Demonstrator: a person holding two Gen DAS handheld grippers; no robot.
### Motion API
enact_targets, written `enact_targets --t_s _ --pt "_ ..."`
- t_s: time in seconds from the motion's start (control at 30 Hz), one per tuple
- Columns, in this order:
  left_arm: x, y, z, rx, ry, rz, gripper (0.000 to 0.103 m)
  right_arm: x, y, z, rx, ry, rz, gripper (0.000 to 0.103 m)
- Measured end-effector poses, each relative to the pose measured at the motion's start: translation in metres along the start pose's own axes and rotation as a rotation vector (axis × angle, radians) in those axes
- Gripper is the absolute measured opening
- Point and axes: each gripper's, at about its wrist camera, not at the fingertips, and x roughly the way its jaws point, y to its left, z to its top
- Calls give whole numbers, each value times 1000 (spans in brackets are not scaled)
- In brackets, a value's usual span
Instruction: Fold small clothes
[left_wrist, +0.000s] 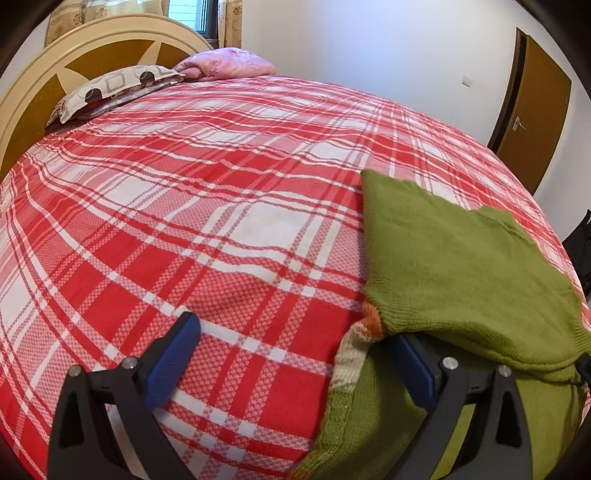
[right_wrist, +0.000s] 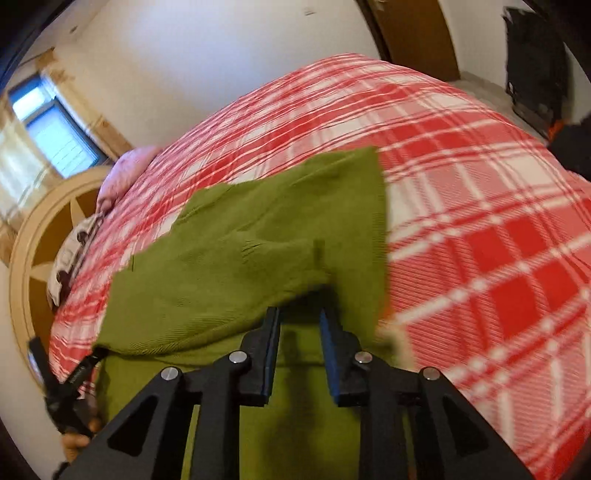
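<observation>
A green knit sweater (left_wrist: 461, 266) with an orange and cream striped band (left_wrist: 356, 343) lies on the red plaid bedspread (left_wrist: 221, 229), one layer folded over the other. My left gripper (left_wrist: 295, 343) stands wide open at the sweater's left edge. Its right finger (left_wrist: 413, 369) rests on the lower layer, with its tip under the folded hem. In the right wrist view the sweater (right_wrist: 258, 240) fills the middle. My right gripper (right_wrist: 301, 328) is open a little, and the folded flap's edge lies just over its fingertips. The pads press on nothing. The left gripper (right_wrist: 70, 380), held by a hand (right_wrist: 75, 439), shows at the flap's left corner.
Two pillows (left_wrist: 118, 88) and a pink one (left_wrist: 225, 62) lie by the round headboard (left_wrist: 33, 96). A brown door (left_wrist: 535, 114) is at the far right. A black object (right_wrist: 535, 66) stands beyond the bed's far corner. Plaid bedspread stretches left of the sweater.
</observation>
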Motion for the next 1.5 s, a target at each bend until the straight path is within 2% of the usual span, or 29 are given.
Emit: enact_targets --t_s 0.17,0.2,0.3,0.4,0.53,0.6,0.67,0.73,0.83,0.9,0.97,1.1,1.13,1.2,1.3,1.4,1.47,1.5 --pt "0 -1 0 5 -1 10 101 -31 -15 20 58 -85 35 24" --pt "0 -1 0 5 -1 10 101 -31 -17 26 76 -93 60 27" --pt "0 0 0 3 -1 4 101 -18 -14 38 114 -70 121 59" --pt "0 1 -1 2 -3 -2 101 -2 -9 41 127 -36 162 60" --pt "0 0 -1 3 -4 -1 101 16 -1 36 88 23 134 60" --pt "0 0 -1 7 -4 4 102 24 2 35 103 66 185 60" --pt "-1 0 -1 8 -3 3 102 27 7 36 119 78 276 60" --pt "-1 1 -1 5 -4 -1 102 31 8 41 135 69 293 60" --pt "-1 2 -1 8 -4 3 102 49 4 45 180 107 297 60" --pt "-1 1 -1 7 -4 2 102 60 1 45 226 125 369 60" --pt "-1 0 -1 7 -5 1 102 65 -2 48 291 117 444 60" --pt "0 -1 -1 9 -5 2 103 66 -16 58 403 40 552 60" --pt "0 -2 -1 9 -5 1 103 61 -20 63 408 8 597 60" --pt "0 -2 -1 7 -6 -4 103 46 -21 66 374 -40 622 60" --pt "0 -2 -1 7 -7 -2 103 17 -24 69 283 -118 521 60" --pt "1 -3 -1 10 -7 4 103 3 -23 69 201 -134 323 60" --pt "1 -3 -1 9 -7 3 103 -4 -10 68 81 -154 174 58" --pt "1 -3 -1 10 -7 4 103 -4 -1 67 29 -162 132 47"
